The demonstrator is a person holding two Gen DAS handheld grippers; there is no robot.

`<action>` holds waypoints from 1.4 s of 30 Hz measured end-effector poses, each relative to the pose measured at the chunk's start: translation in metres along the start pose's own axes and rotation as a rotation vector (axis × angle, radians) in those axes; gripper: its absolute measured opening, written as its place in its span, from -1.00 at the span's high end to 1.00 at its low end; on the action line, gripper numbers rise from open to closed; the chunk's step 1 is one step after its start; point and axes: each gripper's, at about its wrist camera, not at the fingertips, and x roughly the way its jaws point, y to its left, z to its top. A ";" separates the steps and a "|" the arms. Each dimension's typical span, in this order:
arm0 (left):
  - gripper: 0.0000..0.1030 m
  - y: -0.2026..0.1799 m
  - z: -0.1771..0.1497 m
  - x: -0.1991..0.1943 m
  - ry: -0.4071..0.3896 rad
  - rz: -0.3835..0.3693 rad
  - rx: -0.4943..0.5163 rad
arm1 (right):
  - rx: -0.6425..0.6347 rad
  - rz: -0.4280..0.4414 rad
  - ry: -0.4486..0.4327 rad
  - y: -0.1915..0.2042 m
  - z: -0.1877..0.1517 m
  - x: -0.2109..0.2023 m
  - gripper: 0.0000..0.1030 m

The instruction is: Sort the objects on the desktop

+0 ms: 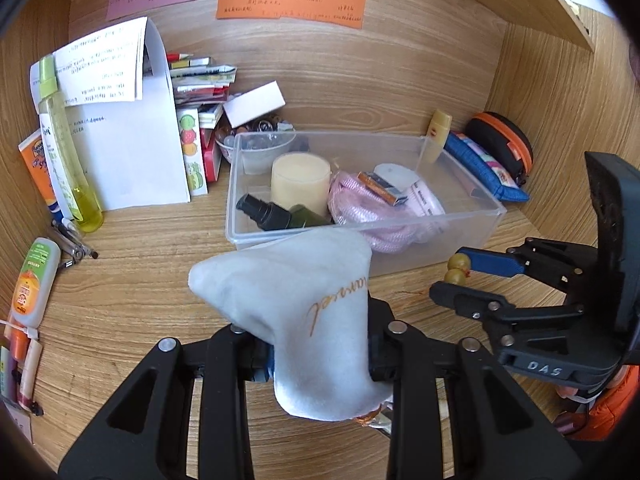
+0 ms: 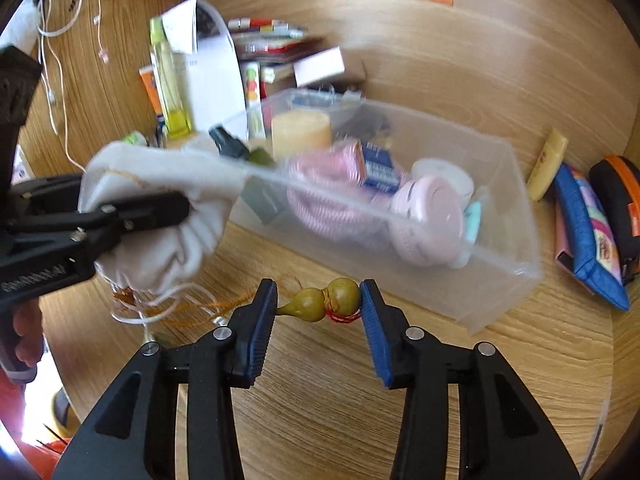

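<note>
**A:** What does the left gripper have?

**B:** The left gripper [image 2: 176,210] is clamped tight on a white cloth pouch [image 1: 304,316]. Its jaws pinch the gathered fabric, and the pouch bulges out past them, printed with gold script. From the left wrist view the pouch hangs just in front of the near wall of a clear plastic box [image 1: 472,220].

**A:** And the right gripper?

**B:** The right gripper [image 2: 318,300] is partly open, with a small olive-green gourd charm [image 2: 326,298] lying crosswise between its blue pads [image 2: 376,320]. The gourd's rounded end touches the right-hand pad; its thin stem reaches toward the left-hand pad, and I cannot tell whether it touches. A red thread is tied round its waist. No earlier picture is given, so I say only that the charm sits in the gap.

**A:** Where is that relative to the box?

**B:** Just in front of the box's near wall, above the wooden desk [image 2: 340,400]. Orange cord strands [image 2: 192,312] trail from the charm toward the pouch's mouth.

**A:** What's inside the box?

**B:** A cream cylinder [image 1: 300,180], a dark spray bottle [image 1: 264,210] and a coiled pink cable [image 1: 356,204].
</note>
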 end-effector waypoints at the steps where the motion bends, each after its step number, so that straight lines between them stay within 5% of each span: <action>1: 0.42 -0.001 0.001 -0.003 -0.008 0.000 0.000 | 0.001 0.004 -0.010 0.000 0.002 -0.004 0.24; 11: 0.42 -0.010 0.022 -0.033 -0.096 -0.004 0.016 | -0.012 0.003 -0.125 0.004 0.020 -0.048 0.24; 19: 0.40 0.009 0.008 -0.028 -0.038 0.053 -0.007 | -0.006 0.021 -0.121 0.001 0.019 -0.047 0.24; 23: -0.20 0.032 -0.008 -0.024 0.005 0.094 -0.078 | 0.005 0.034 -0.095 0.000 0.012 -0.037 0.24; 26: -0.44 0.047 -0.018 -0.018 0.043 0.110 -0.120 | 0.007 0.044 -0.087 0.000 0.010 -0.033 0.24; 35: -0.87 0.051 -0.038 0.031 0.220 0.063 -0.181 | 0.013 0.071 -0.055 0.003 0.005 -0.017 0.24; 42: -0.98 0.030 -0.034 0.053 0.229 0.161 -0.085 | 0.010 0.097 -0.025 0.005 0.002 -0.004 0.24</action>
